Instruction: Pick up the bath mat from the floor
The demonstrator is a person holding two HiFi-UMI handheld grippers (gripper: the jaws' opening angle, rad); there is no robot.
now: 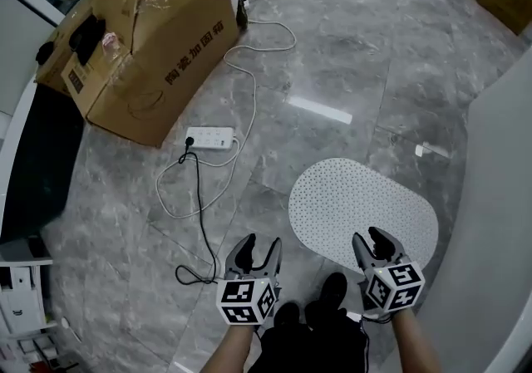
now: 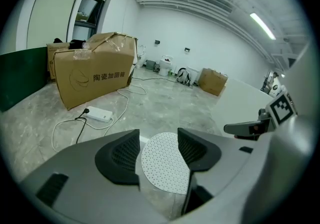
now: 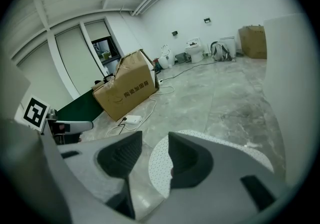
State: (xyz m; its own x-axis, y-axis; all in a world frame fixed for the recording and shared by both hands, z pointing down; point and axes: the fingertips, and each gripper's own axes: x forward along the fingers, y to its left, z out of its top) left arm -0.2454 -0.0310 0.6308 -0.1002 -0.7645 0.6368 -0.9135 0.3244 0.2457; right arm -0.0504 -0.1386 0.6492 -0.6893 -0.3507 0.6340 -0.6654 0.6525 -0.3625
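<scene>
The bath mat [image 1: 362, 211] is a white oval sheet dotted with small holes, lying flat on the grey marble floor. It also shows between the jaws in the left gripper view as the mat [image 2: 163, 164] and in the right gripper view as the mat [image 3: 159, 162]. My left gripper [image 1: 256, 249] hangs open above bare floor, left of the mat's near edge. Over the mat's near edge my right gripper [image 1: 372, 241] stands open. Nothing is held between either pair of jaws.
A large cardboard box [image 1: 148, 37] stands at the back left. A white power strip [image 1: 210, 138] with looping white and black cables lies between the box and the mat. A white wall panel [image 1: 499, 197] rises on the right. The person's dark shoes [image 1: 320, 305] stand by the mat's near side.
</scene>
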